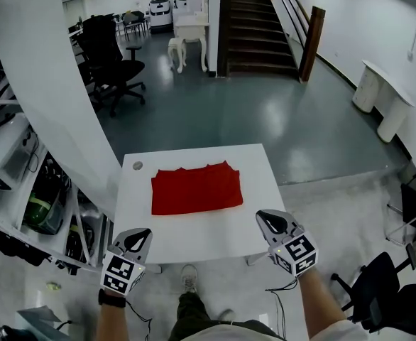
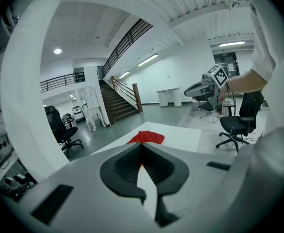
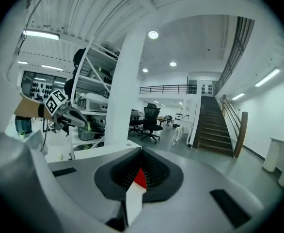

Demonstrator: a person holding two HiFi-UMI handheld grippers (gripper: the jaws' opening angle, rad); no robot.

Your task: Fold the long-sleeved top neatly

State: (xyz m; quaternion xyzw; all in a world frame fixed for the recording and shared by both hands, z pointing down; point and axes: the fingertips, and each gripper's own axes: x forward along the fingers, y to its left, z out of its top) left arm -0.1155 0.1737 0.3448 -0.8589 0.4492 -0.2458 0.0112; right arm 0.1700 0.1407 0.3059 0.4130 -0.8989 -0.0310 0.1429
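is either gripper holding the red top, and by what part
Nothing is held: the left gripper and right gripper are shut and empty, apart from the folded red top on the table.

In my left gripper view the left gripper (image 2: 142,147) covers most of the red top (image 2: 147,137); in the right gripper view I get only 1 red sliver of it. The small round thing (image 1: 138,165) at the table (image 1: 201,236) corner is too small to name

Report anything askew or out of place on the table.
Nothing serious. The red top lies folded flat on the white table; only its far edge is slightly jagged rather than straight.
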